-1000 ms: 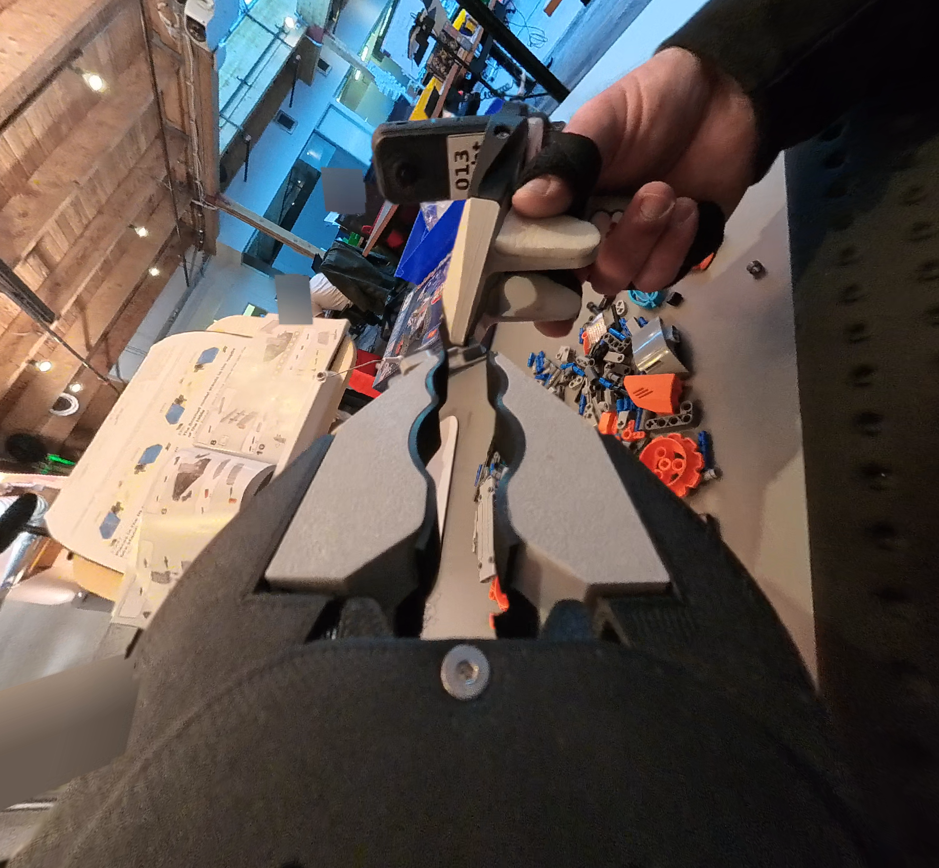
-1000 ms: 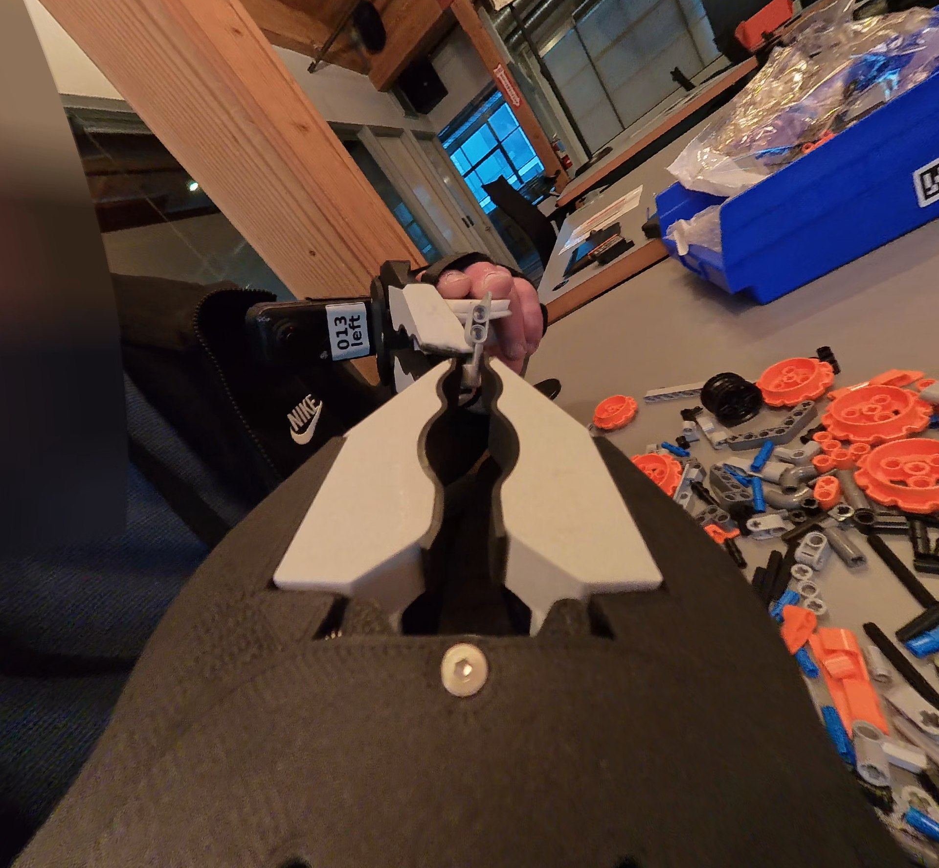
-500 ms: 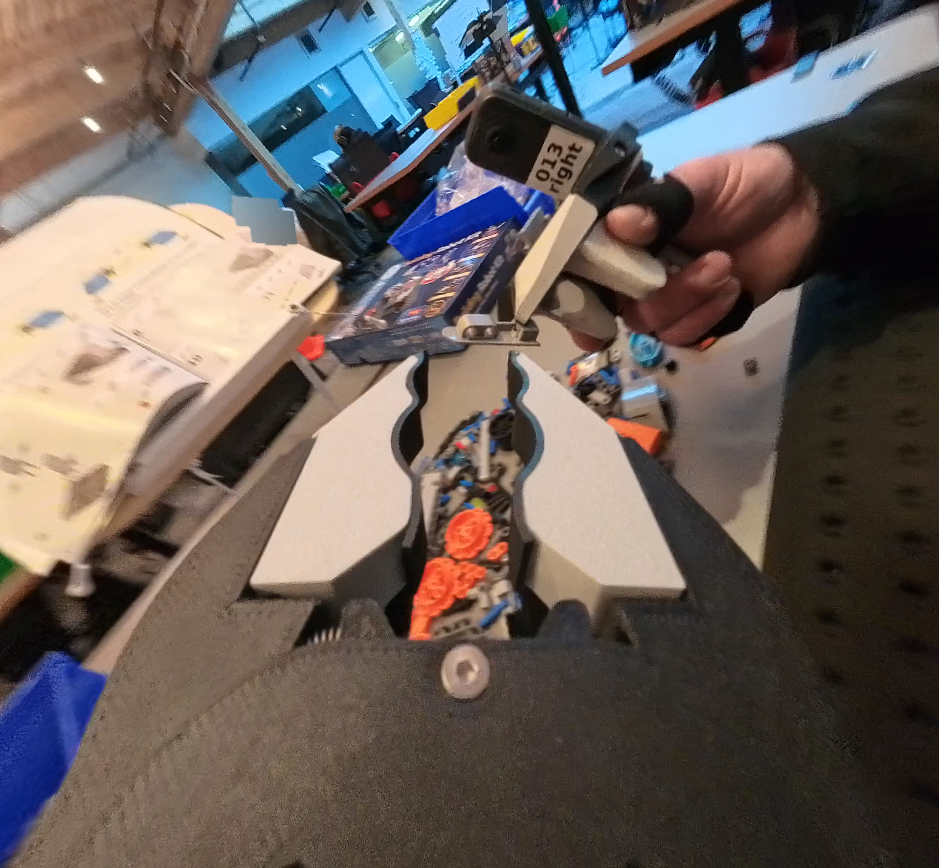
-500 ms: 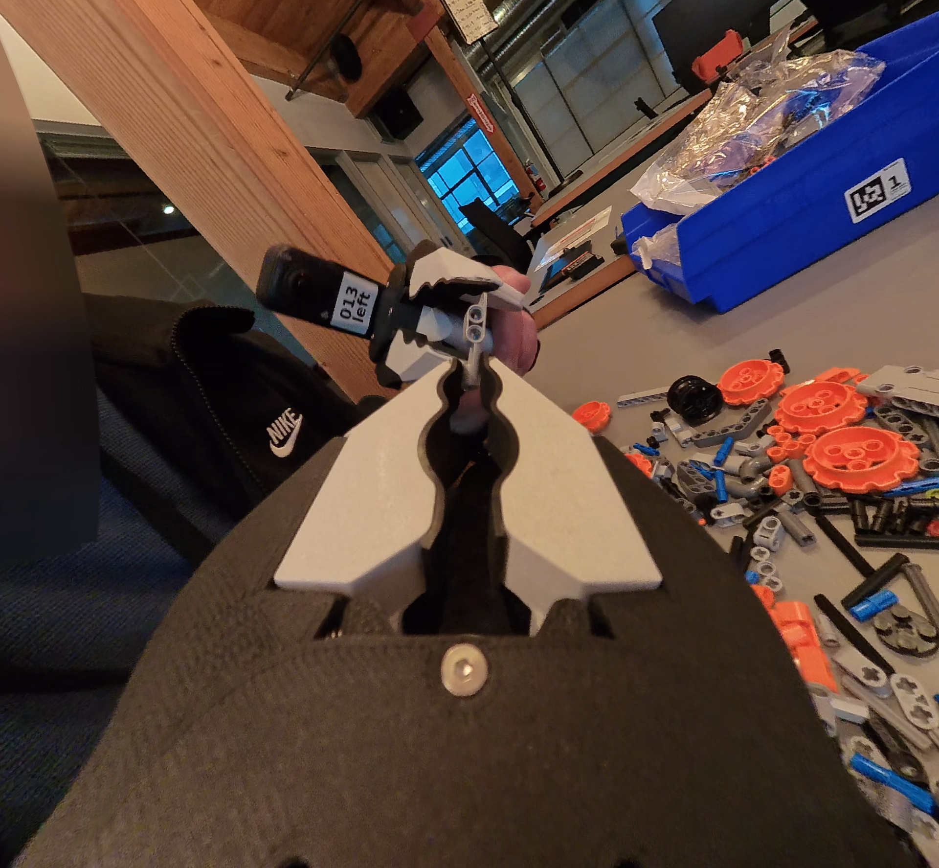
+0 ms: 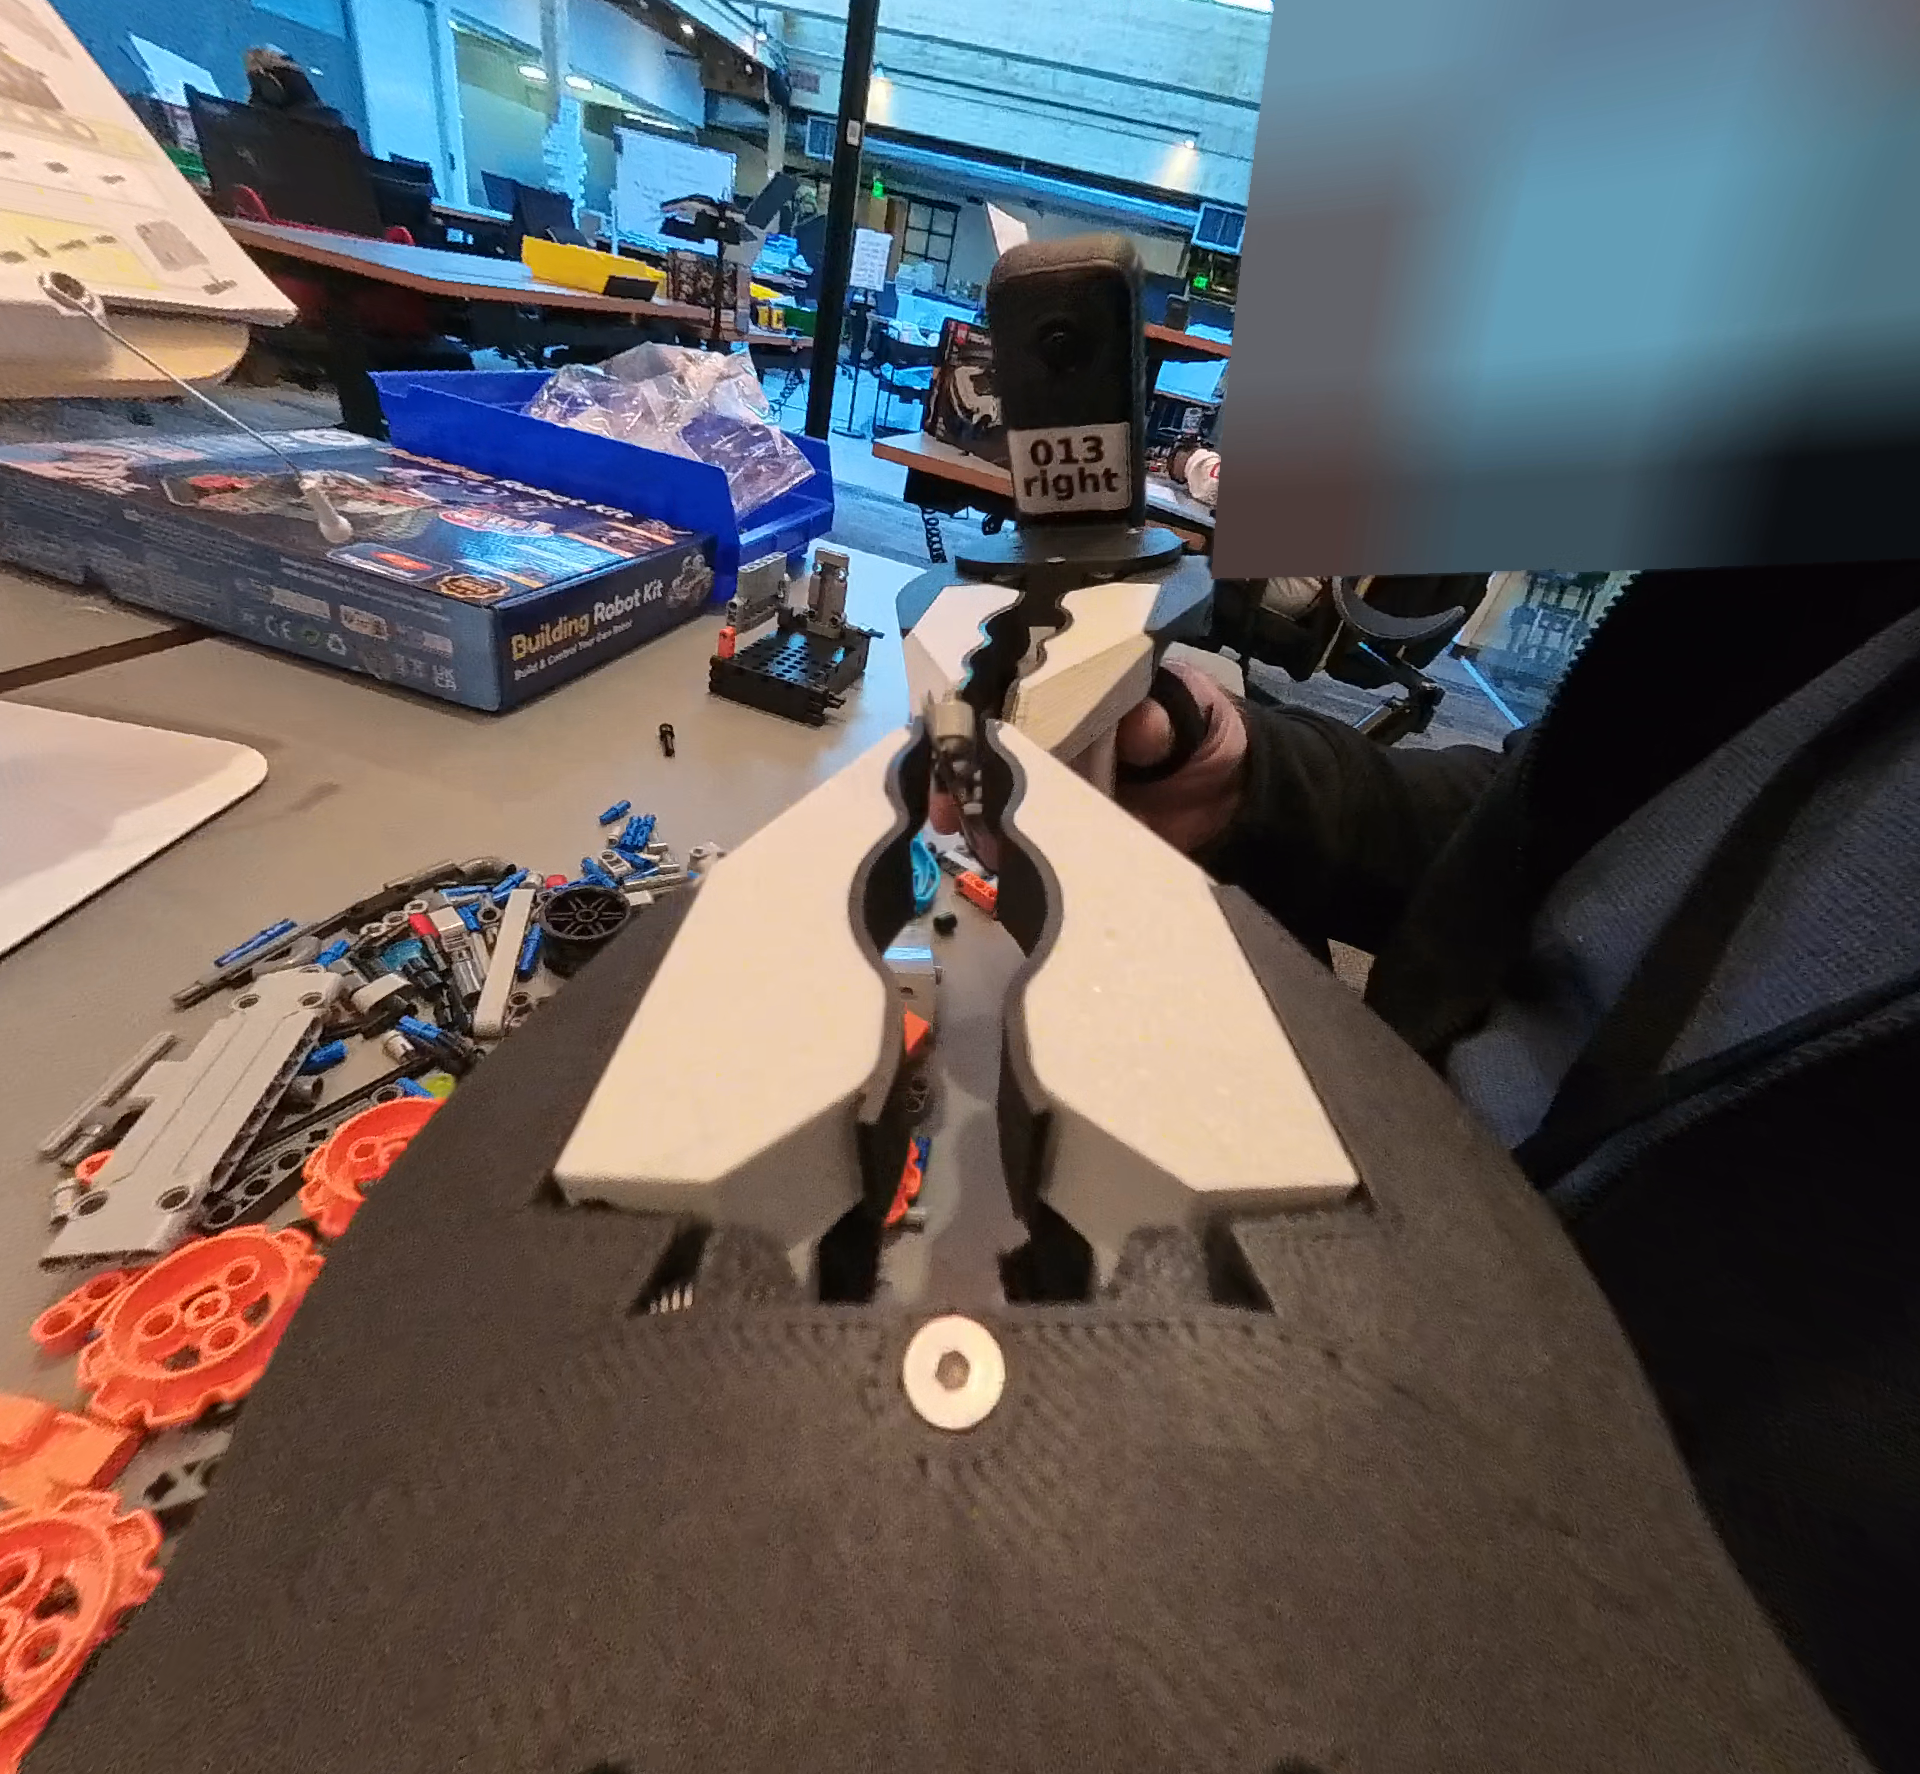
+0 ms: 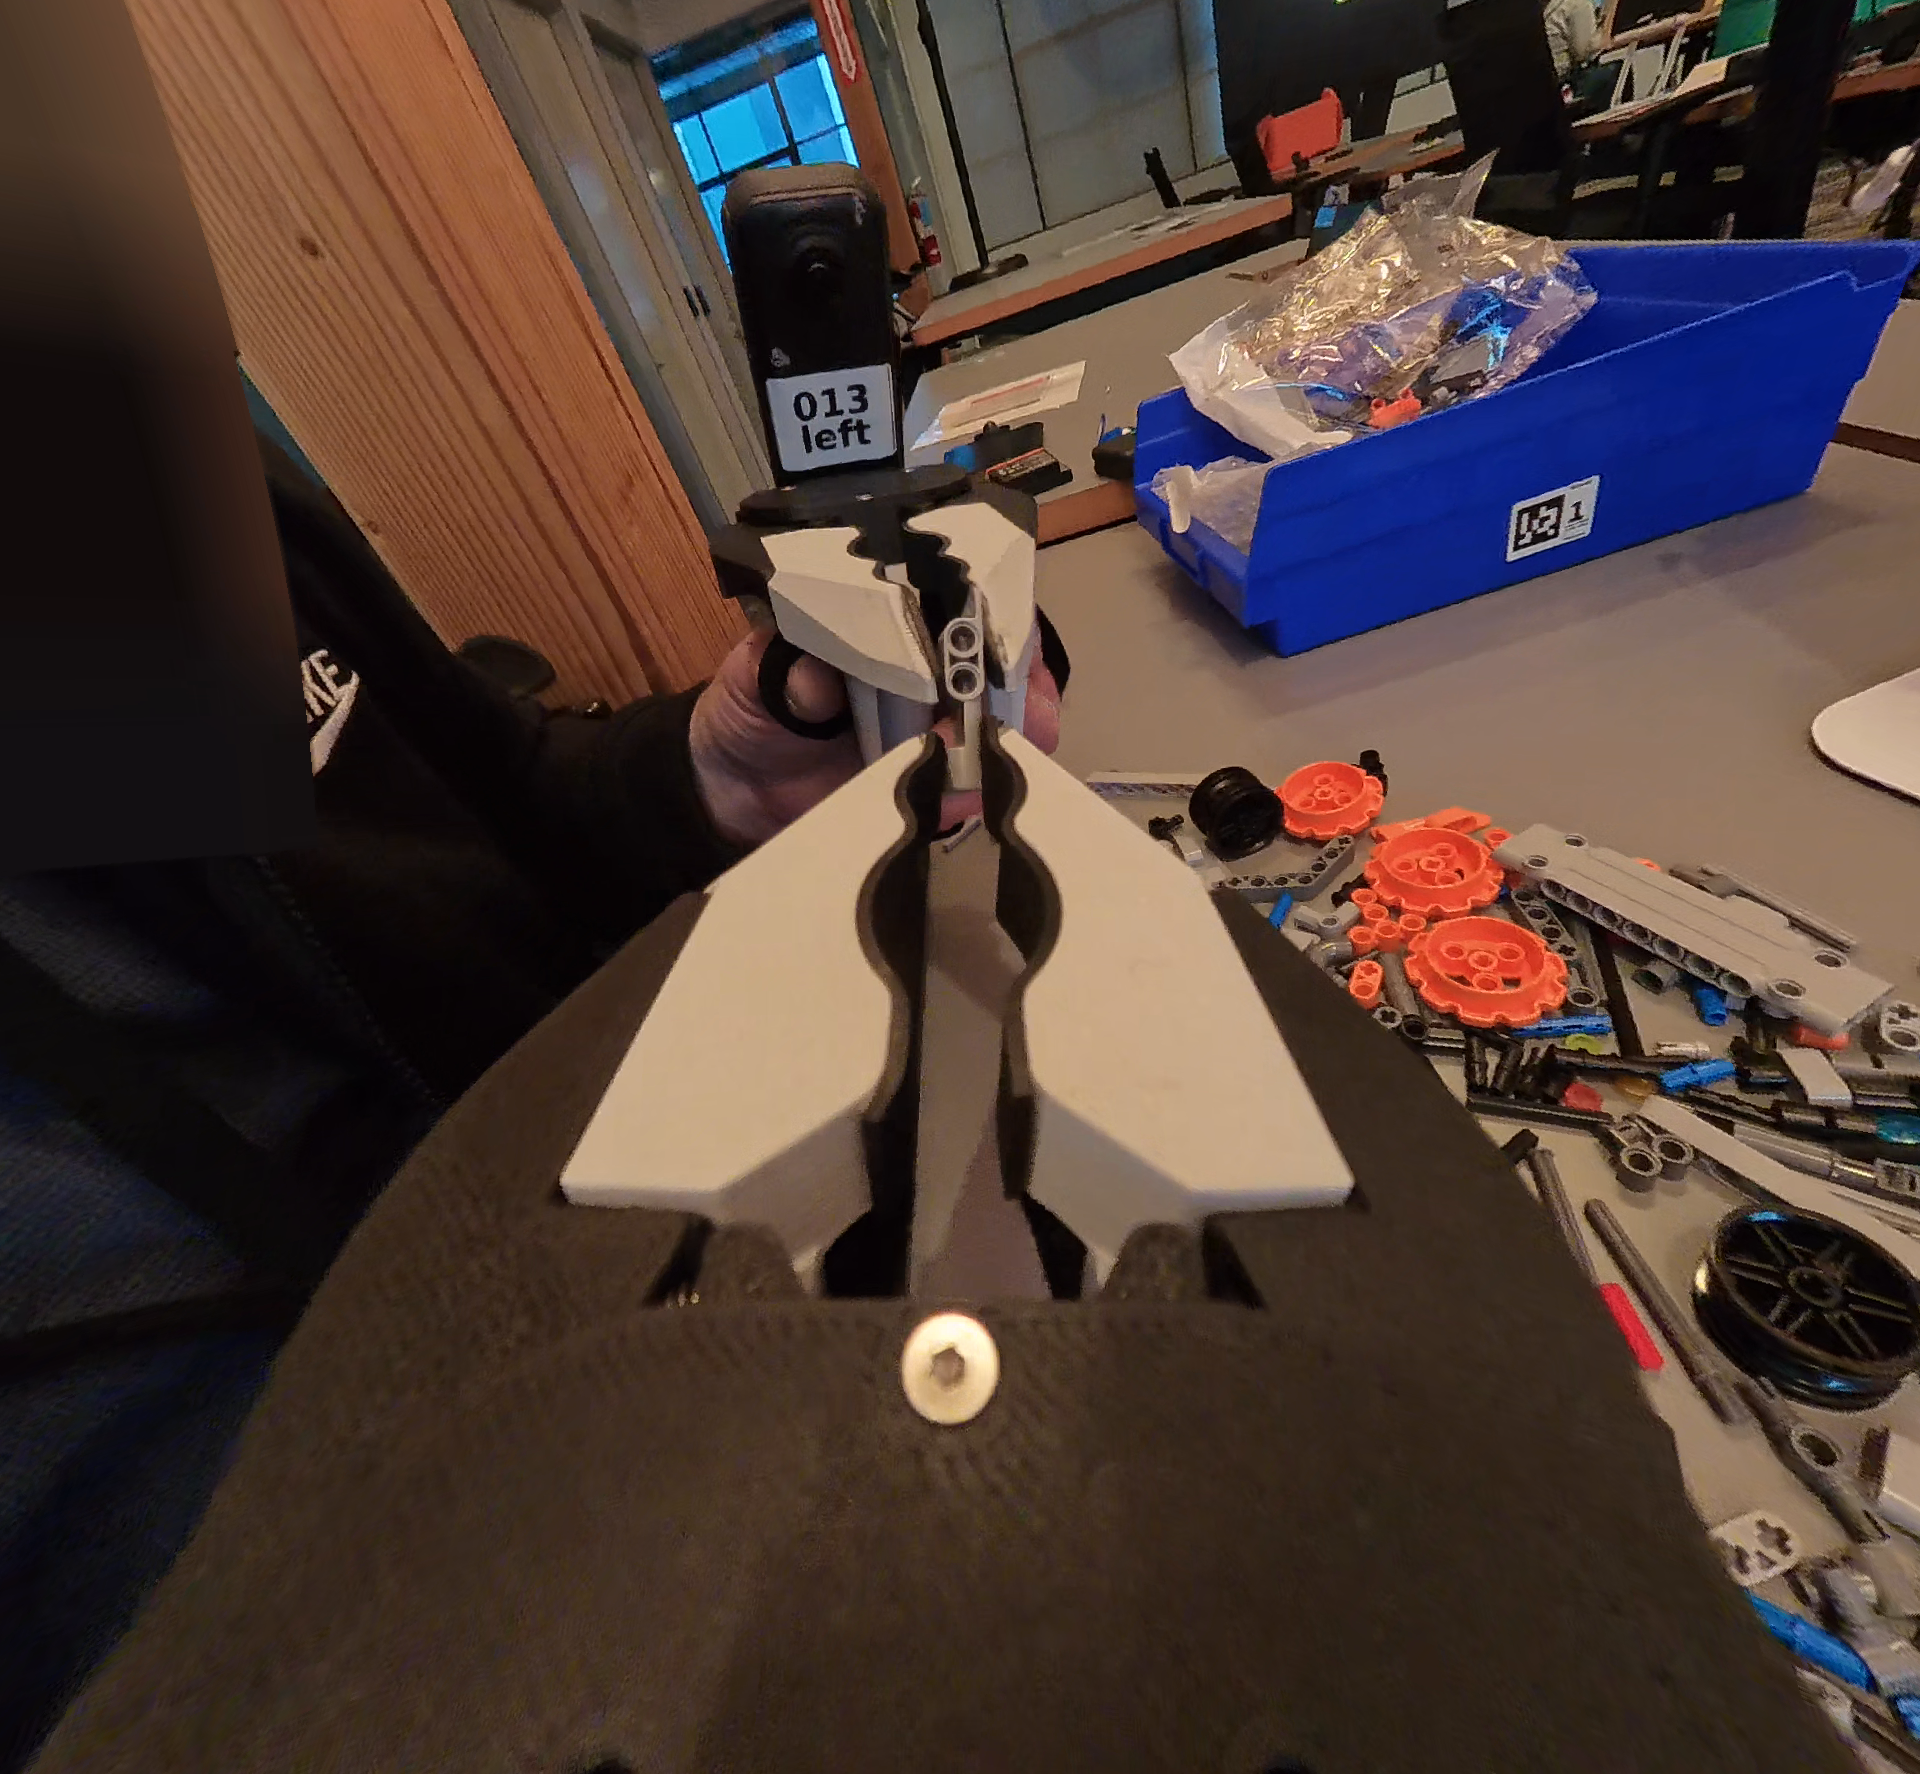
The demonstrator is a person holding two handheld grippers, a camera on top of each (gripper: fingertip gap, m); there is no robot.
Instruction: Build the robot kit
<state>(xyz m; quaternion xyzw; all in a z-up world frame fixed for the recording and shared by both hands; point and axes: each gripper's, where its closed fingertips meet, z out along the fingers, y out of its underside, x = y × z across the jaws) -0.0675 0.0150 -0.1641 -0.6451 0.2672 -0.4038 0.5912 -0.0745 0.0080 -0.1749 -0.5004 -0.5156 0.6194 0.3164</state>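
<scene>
My two grippers face each other tip to tip above the grey table [image 6: 1455,685]. A small grey beam with round holes [image 6: 965,675] spans between them. My right gripper [image 6: 962,756] is shut on its near end. My left gripper [image 5: 954,745] is closed around the other end [image 5: 951,725], with little gap showing. The left gripper also shows in the right wrist view [image 6: 940,628], and the right gripper shows in the left wrist view [image 5: 971,685]. A hand [image 6: 748,748] grips each handle.
Loose grey, blue and black parts with orange gears [image 6: 1486,966] cover the table below. A blue bin [image 6: 1558,436] holds plastic bags. A kit box [image 5: 364,571], a small black assembly [image 5: 795,654], an instruction booklet [image 5: 94,197] and a white board [image 5: 94,799] stand farther off. My left and right fingertips are right by each other.
Both grippers have rolled upright and now point straight at each other. The left gripper opened wider half a second ago and has since closed in around the beam held by the right gripper.
</scene>
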